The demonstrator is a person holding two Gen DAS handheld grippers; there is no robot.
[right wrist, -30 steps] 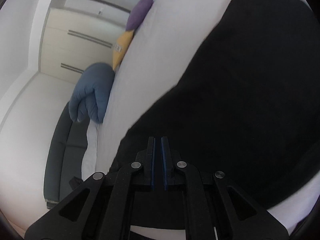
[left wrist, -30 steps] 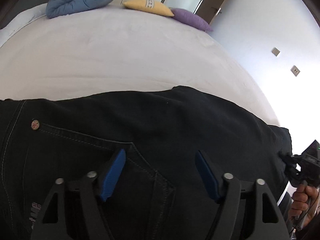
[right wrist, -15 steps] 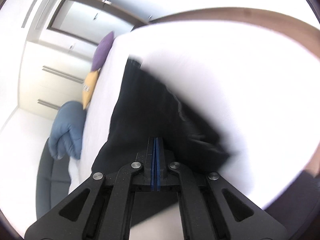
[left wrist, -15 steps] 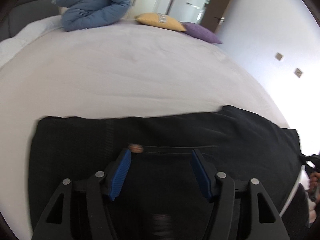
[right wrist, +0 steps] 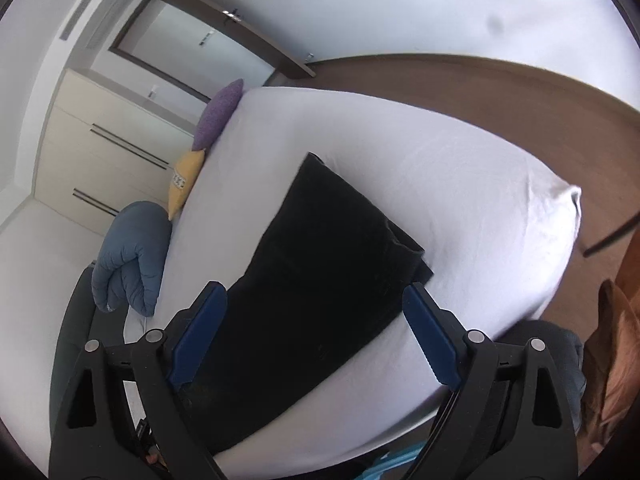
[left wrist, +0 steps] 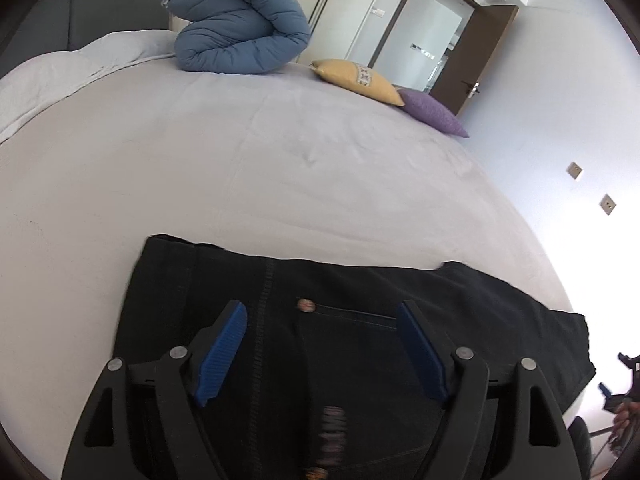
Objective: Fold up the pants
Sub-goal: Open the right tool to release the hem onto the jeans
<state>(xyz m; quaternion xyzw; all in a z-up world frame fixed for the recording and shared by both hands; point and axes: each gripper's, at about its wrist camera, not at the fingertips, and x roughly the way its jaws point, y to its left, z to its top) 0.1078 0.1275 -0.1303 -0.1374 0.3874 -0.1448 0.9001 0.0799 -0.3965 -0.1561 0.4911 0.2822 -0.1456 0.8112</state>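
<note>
Black jeans (left wrist: 360, 320) lie folded flat on the white bed (left wrist: 280, 168), near its front edge. A metal rivet (left wrist: 306, 305) and pocket stitching show on top. In the right wrist view the pants (right wrist: 320, 264) form a long dark rectangle running away from me. My left gripper (left wrist: 322, 354) is open and empty, hovering above the pants. My right gripper (right wrist: 314, 342) is open and empty, held above the near end of the pants. The right gripper also shows at the far right edge of the left wrist view (left wrist: 622, 384).
A rolled blue duvet (left wrist: 240, 28), a yellow pillow (left wrist: 360, 82) and a purple pillow (left wrist: 434, 114) lie at the far side of the bed. A grey headboard (left wrist: 92, 8) stands at the back left. Brown floor (right wrist: 500, 92) and a door (left wrist: 486, 52) lie beyond the bed.
The right gripper has opened and let go of the pants, then pulled back from them. The left gripper has lifted and drawn back, so more of the pants and bed show.
</note>
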